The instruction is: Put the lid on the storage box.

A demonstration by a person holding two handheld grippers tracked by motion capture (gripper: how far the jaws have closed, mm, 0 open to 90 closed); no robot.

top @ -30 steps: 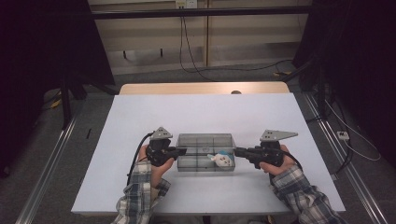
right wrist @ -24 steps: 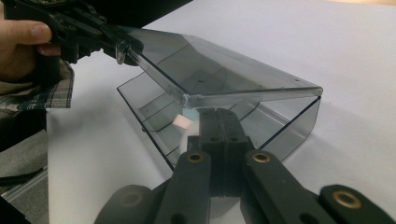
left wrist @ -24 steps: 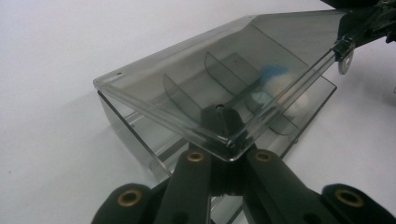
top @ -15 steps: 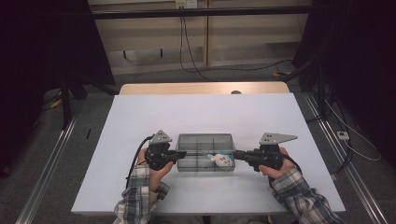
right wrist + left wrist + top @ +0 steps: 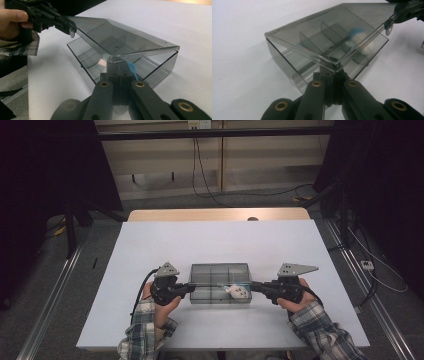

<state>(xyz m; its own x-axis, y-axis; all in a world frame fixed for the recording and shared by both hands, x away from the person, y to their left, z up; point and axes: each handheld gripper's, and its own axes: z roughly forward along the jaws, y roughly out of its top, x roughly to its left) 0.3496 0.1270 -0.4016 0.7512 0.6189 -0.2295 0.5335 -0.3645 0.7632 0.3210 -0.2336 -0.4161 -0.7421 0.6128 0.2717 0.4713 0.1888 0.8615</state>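
A smoky clear plastic box (image 5: pixel 219 270) with inner dividers sits on the white table. Its hinged lid (image 5: pixel 329 35) is tilted up at the front edge. My left gripper (image 5: pixel 333 72) is shut on the lid's left front corner, and it is seen from above at the box's left side (image 5: pixel 191 287). My right gripper (image 5: pixel 119 63) is shut on the lid's other front corner, at the box's right side (image 5: pixel 251 286). A white item with a blue part (image 5: pixel 238 291) lies in the box's right compartment, blurred through the lid (image 5: pixel 367 46).
The white table (image 5: pixel 210 245) reaches well beyond the box on all sides. A wooden strip (image 5: pixel 215 215) runs along its far edge. Cables trail from both grippers toward the near edge. Dark curtains and floor rails flank the table.
The left gripper has crept slightly toward the box's corner. The right gripper and the box have stayed put, and both grips on the lid are the same.
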